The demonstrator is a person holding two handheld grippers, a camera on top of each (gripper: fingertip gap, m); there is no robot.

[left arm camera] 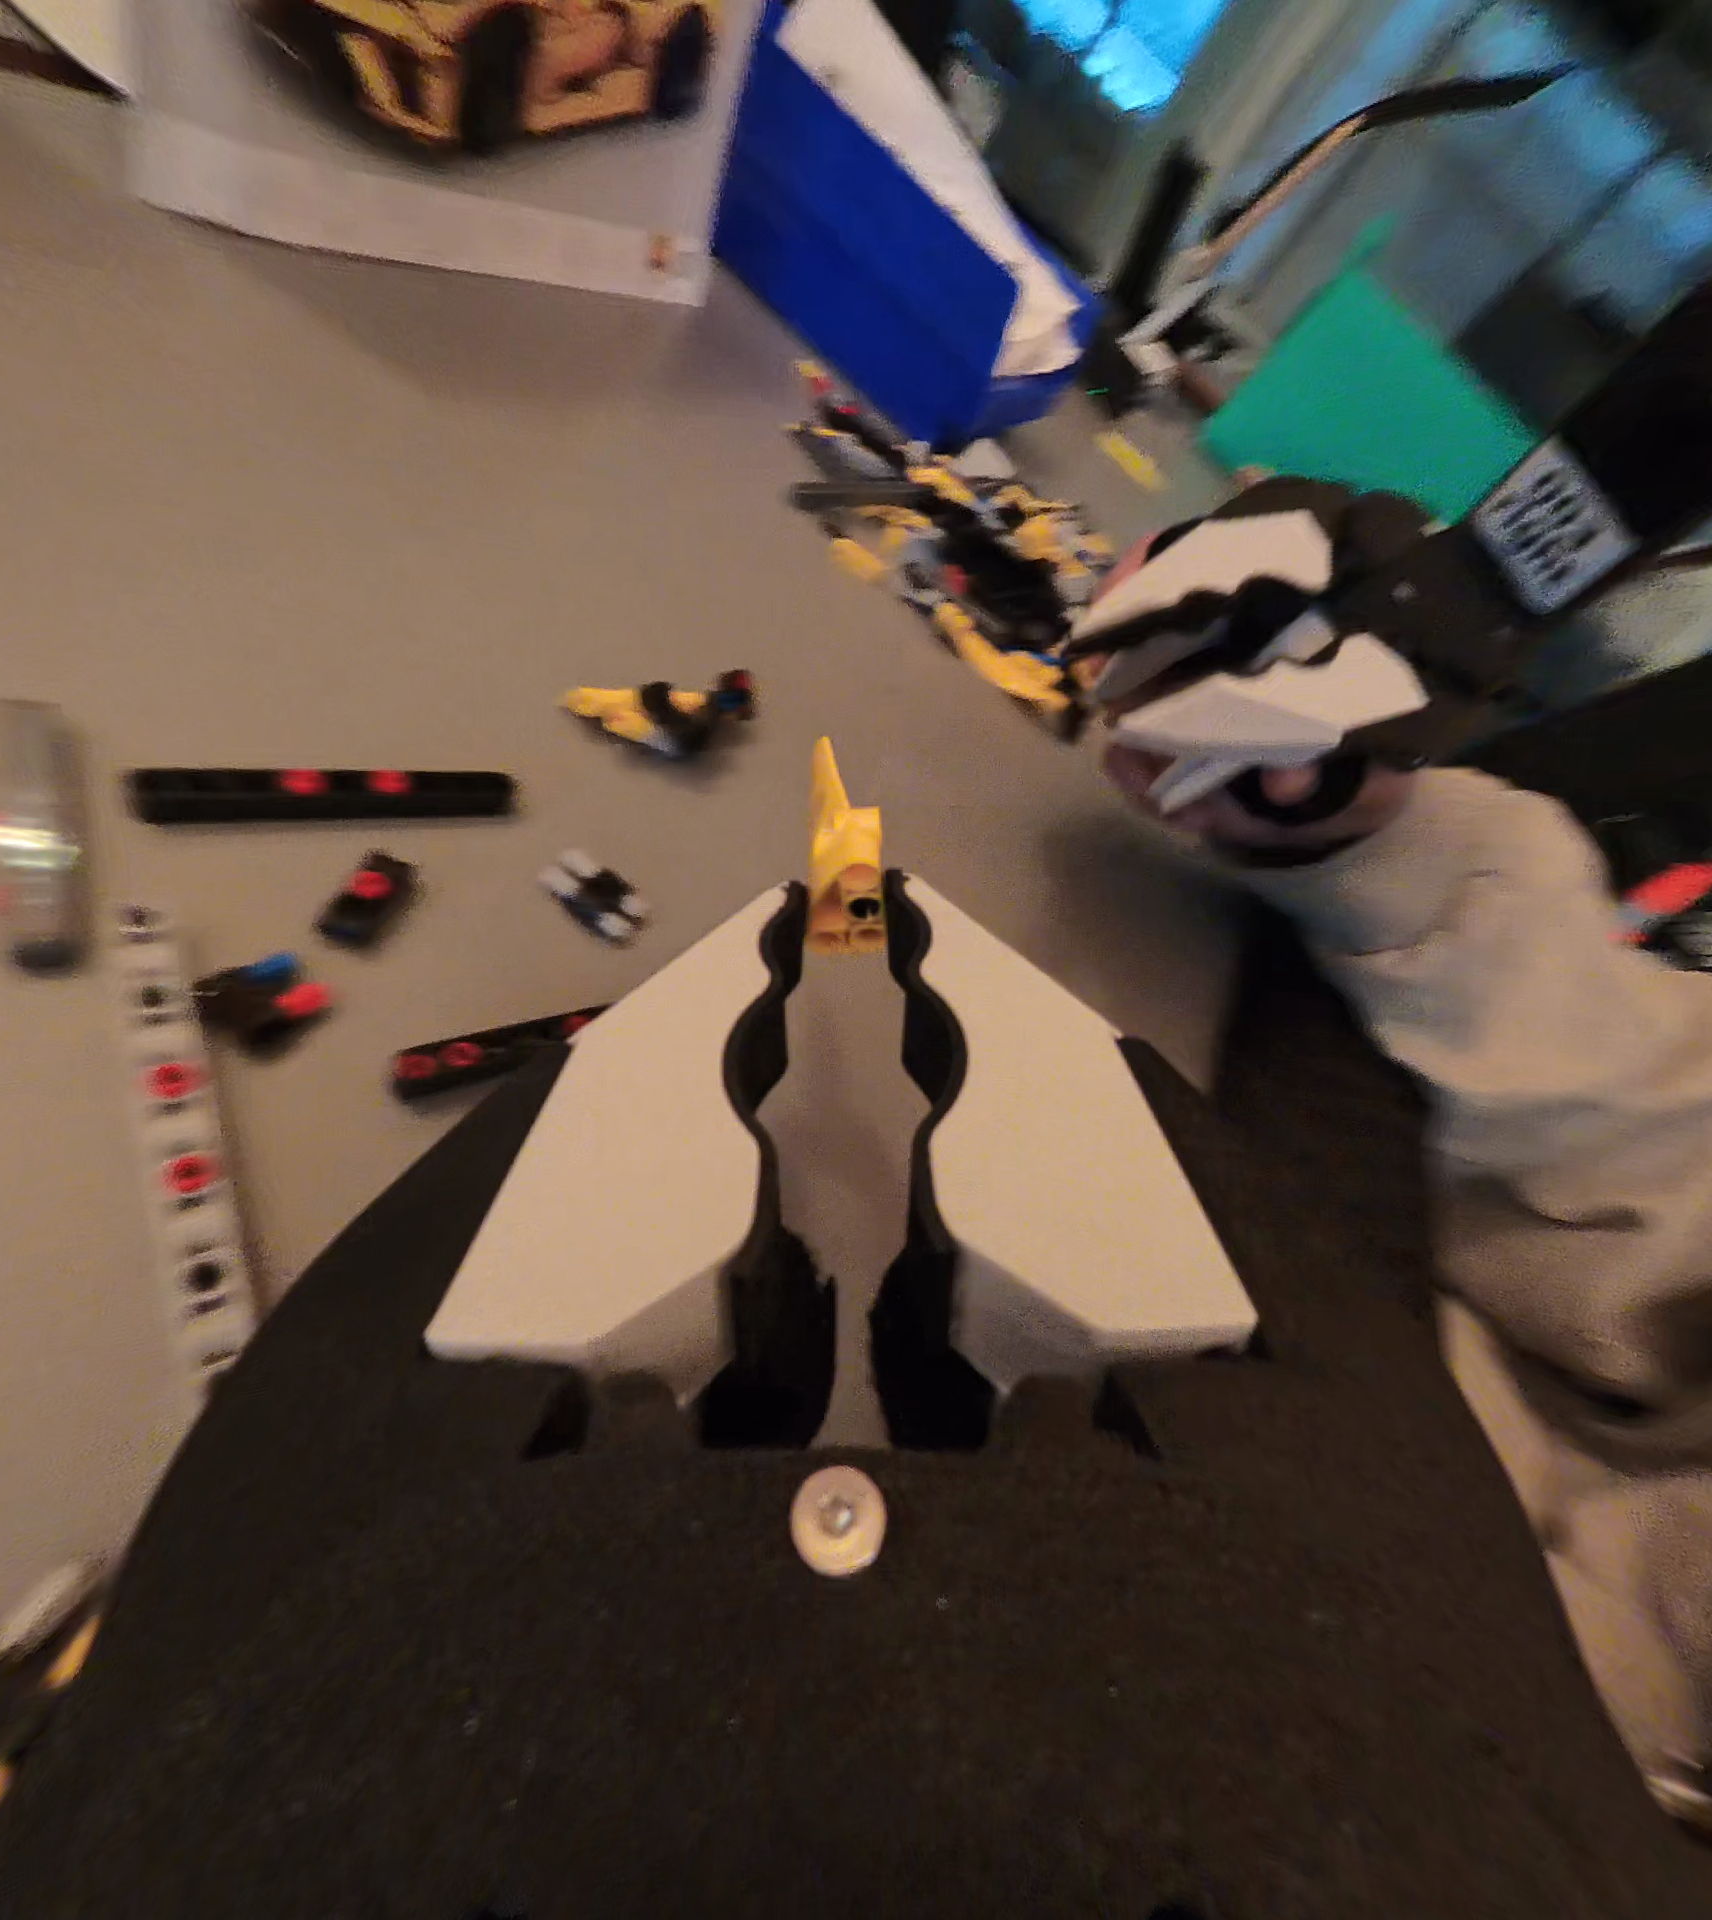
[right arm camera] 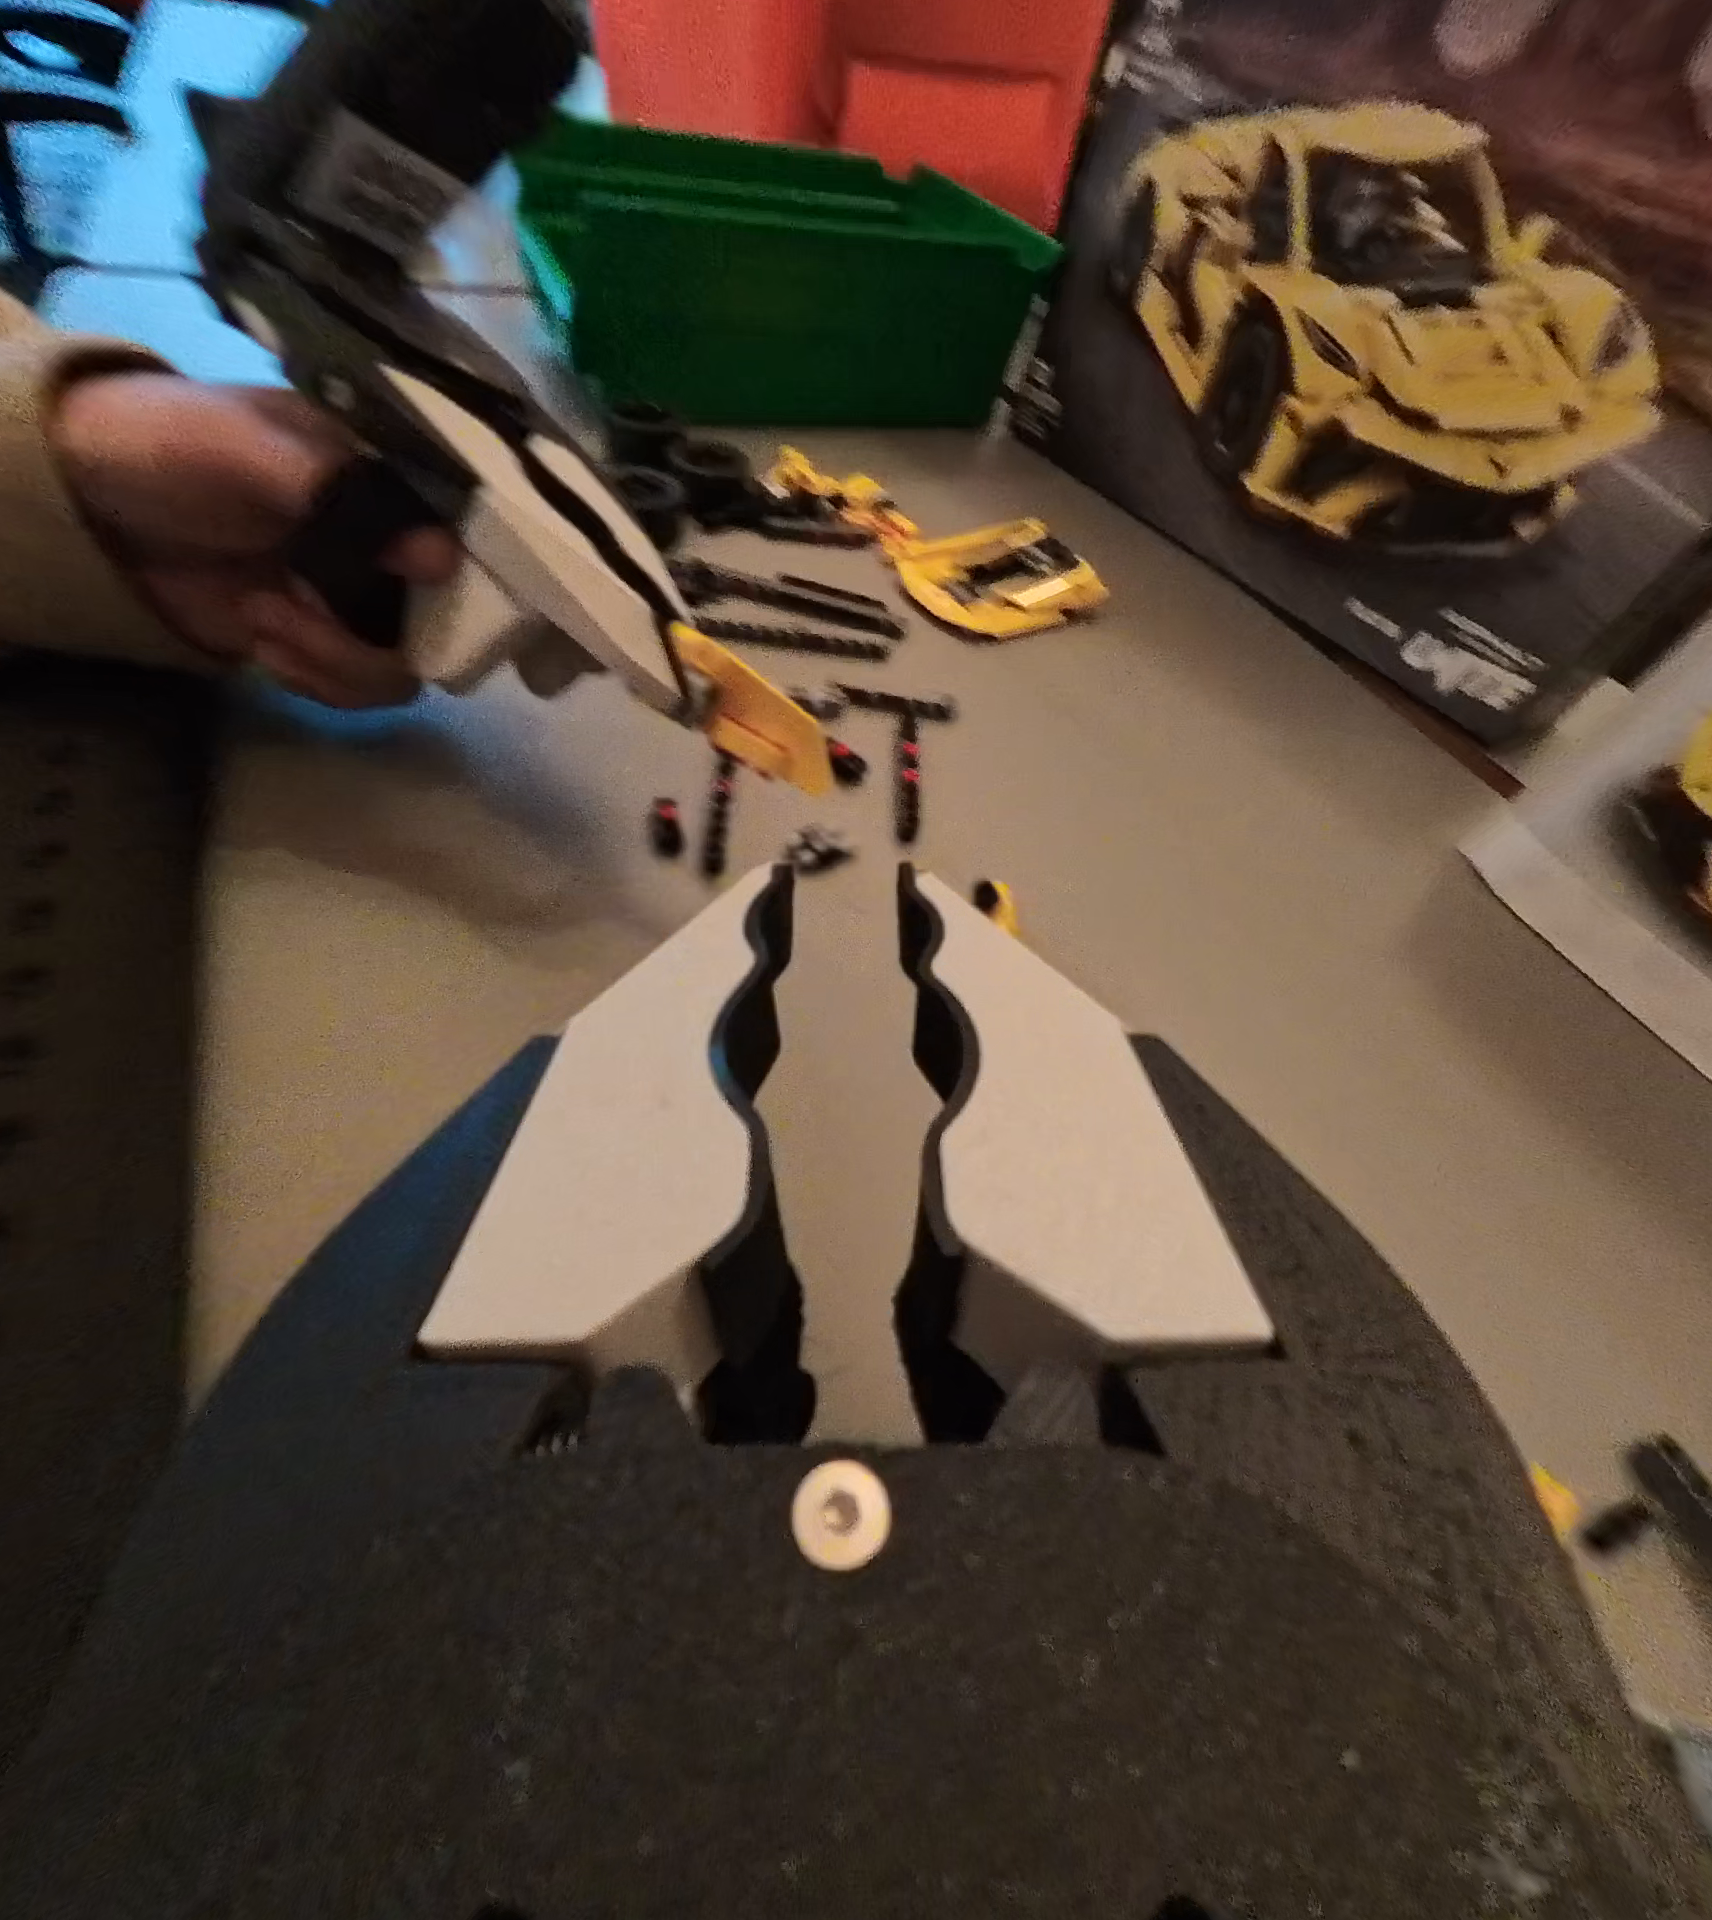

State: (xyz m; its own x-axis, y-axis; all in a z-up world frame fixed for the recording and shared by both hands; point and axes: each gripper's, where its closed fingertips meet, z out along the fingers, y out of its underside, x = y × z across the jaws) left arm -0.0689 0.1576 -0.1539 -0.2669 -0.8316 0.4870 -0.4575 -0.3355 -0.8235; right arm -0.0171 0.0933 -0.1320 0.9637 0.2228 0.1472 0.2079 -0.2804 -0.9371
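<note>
My left gripper [left arm camera: 844, 902] pinches a yellow piece [left arm camera: 841, 847], long axis toward 12; right gripper [right arm camera: 841, 883], narrow gap, empty, w/ black bits [right arm camera: 816, 850] at 12.

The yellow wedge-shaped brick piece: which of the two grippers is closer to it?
Left. The left gripper has its jaws shut on the yellow wedge-shaped brick piece, held above the table. The right gripper is apart from it, jaws open and empty.

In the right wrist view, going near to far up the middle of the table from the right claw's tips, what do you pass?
Right claw, open and empty → small black piece → black beams with red pins → yellow panel assembly → green bin.
</note>
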